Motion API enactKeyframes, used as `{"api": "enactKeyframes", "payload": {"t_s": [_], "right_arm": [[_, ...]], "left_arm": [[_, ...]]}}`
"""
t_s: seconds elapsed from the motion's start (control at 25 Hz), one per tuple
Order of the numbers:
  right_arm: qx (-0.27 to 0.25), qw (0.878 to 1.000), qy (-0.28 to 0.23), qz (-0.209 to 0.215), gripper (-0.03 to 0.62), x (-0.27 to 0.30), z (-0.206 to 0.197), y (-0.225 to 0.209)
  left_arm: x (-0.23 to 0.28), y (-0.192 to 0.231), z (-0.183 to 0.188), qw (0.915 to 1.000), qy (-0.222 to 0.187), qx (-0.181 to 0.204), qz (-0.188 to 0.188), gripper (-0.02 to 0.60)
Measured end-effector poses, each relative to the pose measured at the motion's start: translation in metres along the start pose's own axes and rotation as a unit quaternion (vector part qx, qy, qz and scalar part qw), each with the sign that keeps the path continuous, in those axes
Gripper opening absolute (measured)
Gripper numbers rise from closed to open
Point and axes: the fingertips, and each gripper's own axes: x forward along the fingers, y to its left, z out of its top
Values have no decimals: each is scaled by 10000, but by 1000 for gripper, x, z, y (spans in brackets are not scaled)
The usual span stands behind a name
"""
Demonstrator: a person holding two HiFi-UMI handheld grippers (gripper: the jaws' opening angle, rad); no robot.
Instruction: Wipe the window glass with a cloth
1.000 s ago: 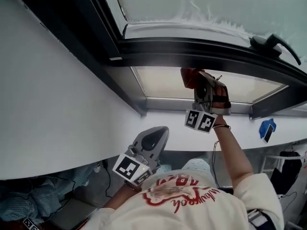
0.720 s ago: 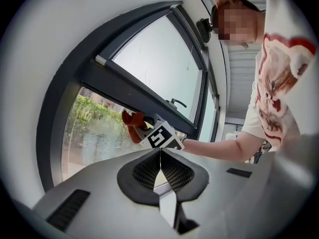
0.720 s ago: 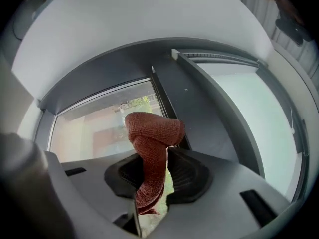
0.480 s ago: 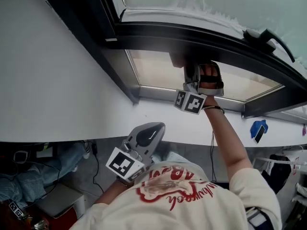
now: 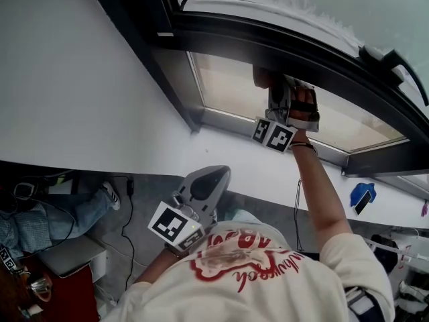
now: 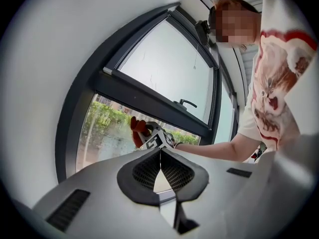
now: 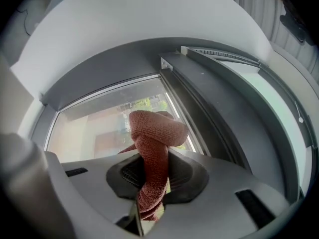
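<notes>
A reddish-brown cloth (image 7: 152, 148) is bunched between the jaws of my right gripper (image 7: 152, 176), which is shut on it. Its folded end lies against the lower window pane (image 7: 94, 128) near the dark frame bar. In the head view the right gripper (image 5: 278, 89) reaches up to the lower window pane (image 5: 228, 89), with the cloth (image 5: 261, 78) showing just under the frame bar. My left gripper (image 5: 209, 183) hangs low, away from the window, jaws shut and empty. From the left gripper view, the left gripper (image 6: 160, 156) points toward the cloth (image 6: 138, 130) on the glass.
A dark frame bar (image 5: 281, 42) separates the lower pane from the frosted upper pane (image 5: 322, 2), which carries a black handle (image 5: 395, 62). The white sill (image 5: 221, 156) runs below the glass. A blue object (image 5: 362, 196) lies on the sill at right. White wall (image 5: 74, 79) is at left.
The right gripper with the cloth has slid left, then a little back right along the top of the lower pane. The head view has shifted. The left gripper stays low.
</notes>
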Motion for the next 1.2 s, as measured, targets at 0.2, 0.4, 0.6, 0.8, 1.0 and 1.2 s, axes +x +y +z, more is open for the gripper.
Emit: {"api": "enactKeyframes", "payload": {"t_s": [0.2,0.4,0.6,0.8,1.0,1.2], "right_arm": [[20,9999,-61,115,75,-1,-6,17],[106,9994,104,307,75,-4,-12,38],[96,9986,212,476,75,-4,-18,54],[52,9977,239,635,75,-9,-13,69],[14,9963,260,815,75,-10,-17,88],[4,9942,370,1012,77,-5,-28,111]], "left_arm": [[1,5,-11,9998,153,23,-79,21],[4,18,-7,9997,135,-156,-129,21],[6,24,-3,9996,118,-164,-201,21],[-7,28,-7,9996,169,-206,-90,21],[-9,29,-9,9996,172,-239,-25,21],[-4,36,-11,9995,225,-232,27,21]]}}
